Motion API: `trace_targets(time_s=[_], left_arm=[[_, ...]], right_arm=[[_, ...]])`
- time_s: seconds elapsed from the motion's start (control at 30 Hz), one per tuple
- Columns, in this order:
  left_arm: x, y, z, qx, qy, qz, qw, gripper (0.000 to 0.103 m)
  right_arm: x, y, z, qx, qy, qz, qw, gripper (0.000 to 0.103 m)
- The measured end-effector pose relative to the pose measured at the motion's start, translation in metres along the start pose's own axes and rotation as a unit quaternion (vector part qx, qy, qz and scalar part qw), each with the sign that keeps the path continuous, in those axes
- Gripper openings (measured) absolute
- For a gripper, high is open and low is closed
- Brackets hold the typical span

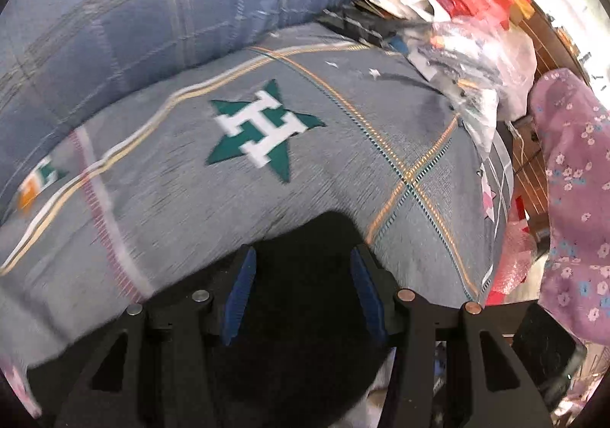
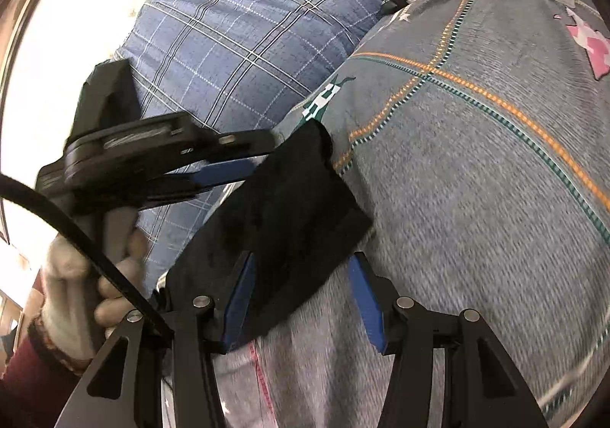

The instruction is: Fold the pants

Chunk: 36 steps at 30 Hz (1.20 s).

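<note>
Black fabric, the pants [image 2: 282,222], fills the gap between the blue pads of the right gripper [image 2: 301,298], whose fingers stand apart with the cloth lying loosely between them, not pinched. From there the visible piece runs up and away to the left as a dark slab, its long axis slanting toward the left gripper [image 2: 225,170], which comes in from the side and meets the far corner of the cloth; whether those fingers are clamped on that corner cannot be told from this view. In the left wrist view the left gripper [image 1: 301,298] shows its pads apart too, with the pants [image 1: 305,275] as a dark mass between and below them. Both tools therefore sit at the cloth, the right one at the near end, the left at the far. Beyond lies the grey patterned bedspread [image 1: 343,169] with its green star, and farther back the blue plaid pillow [image 2: 244,47].
</note>
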<state>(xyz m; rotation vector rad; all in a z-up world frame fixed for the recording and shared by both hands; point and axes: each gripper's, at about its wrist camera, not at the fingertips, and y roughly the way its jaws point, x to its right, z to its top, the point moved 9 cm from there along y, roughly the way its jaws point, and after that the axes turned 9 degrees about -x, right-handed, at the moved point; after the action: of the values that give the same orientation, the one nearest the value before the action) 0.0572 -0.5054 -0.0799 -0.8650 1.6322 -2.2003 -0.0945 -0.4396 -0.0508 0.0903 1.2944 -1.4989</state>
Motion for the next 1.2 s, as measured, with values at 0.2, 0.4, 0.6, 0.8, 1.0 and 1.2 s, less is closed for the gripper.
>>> trace_targets(time_s=[0.2, 0.4, 0.6, 0.8, 1.0, 1.2], left_arm=[[0.019, 0.023, 0.003, -0.03, 0.076, 0.049, 0.9954, 0.062], [0.027, -0.009, -0.017, -0.002, 0.12, 0.068, 0.9905, 0.013], [0.017, -0.079, -0.046, 0.069, 0.079, 0.022, 0.9942, 0.013], [-0.033, -0.171, -0.097, 0.157, -0.004, -0.034, 0.987, 0.013], [-0.116, -0.241, -0.176, 0.237, -0.101, -0.079, 0.963, 0.013], [-0.218, -0.233, -0.263, 0.268, -0.234, -0.129, 0.9258, 0.013]], right_arm=[[-0.004, 0.007, 0.009, 0.011, 0.002, 0.014, 1.0, 0.05], [-0.029, -0.003, 0.01, 0.019, -0.036, 0.016, 0.999, 0.023], [-0.101, -0.022, 0.0, 0.019, -0.12, 0.023, 0.992, 0.021], [-0.197, -0.019, -0.033, -0.002, -0.211, 0.043, 0.977, 0.019], [-0.287, 0.004, -0.084, -0.047, -0.3, 0.068, 0.95, 0.006], [-0.334, 0.074, -0.156, -0.138, -0.353, 0.059, 0.923, 0.006]])
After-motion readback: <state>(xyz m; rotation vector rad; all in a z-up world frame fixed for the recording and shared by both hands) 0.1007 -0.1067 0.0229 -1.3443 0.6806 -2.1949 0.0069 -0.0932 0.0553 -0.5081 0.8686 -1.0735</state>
